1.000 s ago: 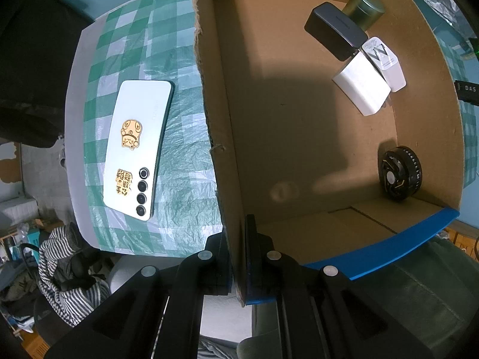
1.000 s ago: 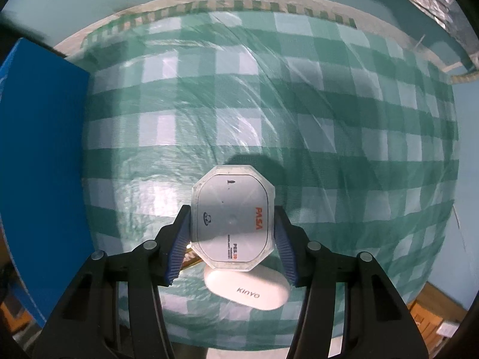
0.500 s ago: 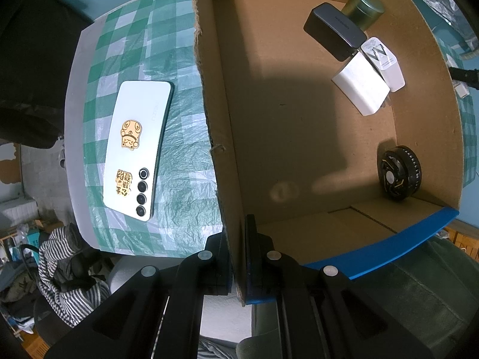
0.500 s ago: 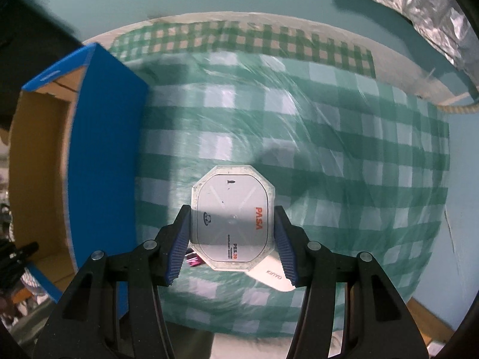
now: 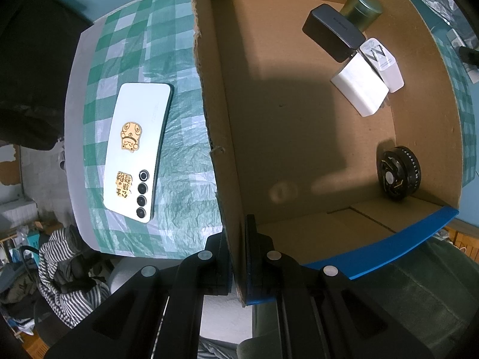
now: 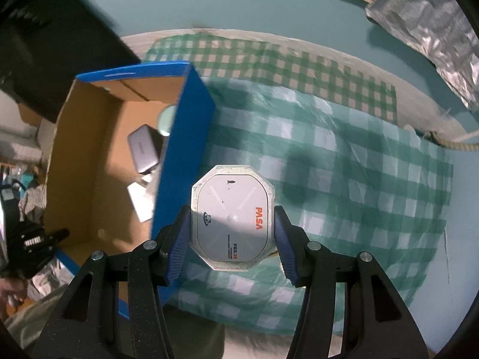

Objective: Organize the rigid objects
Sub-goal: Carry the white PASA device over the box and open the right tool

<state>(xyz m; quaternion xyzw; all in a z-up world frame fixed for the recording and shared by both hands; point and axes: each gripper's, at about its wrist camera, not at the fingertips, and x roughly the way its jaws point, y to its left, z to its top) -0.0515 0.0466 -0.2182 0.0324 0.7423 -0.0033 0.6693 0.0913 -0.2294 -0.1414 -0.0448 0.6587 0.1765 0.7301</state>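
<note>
The right gripper (image 6: 232, 234) pinches an octagonal white case (image 6: 232, 220) above the checked worktop (image 6: 344, 179), beside the cardboard box (image 6: 182, 137); it reads "PASA" (smaller print illegible). The left gripper (image 5: 238, 254), pressed together, clamps the box wall. Motion blur smears the box contents.

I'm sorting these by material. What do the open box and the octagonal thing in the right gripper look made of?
Box: corrugated cardboard, matte brown inside with a ragged torn edge, blue outside. Octagonal case: probably hard plastic, smooth pale grey face with printed lettering and a whitish, scuffed rim.
</note>
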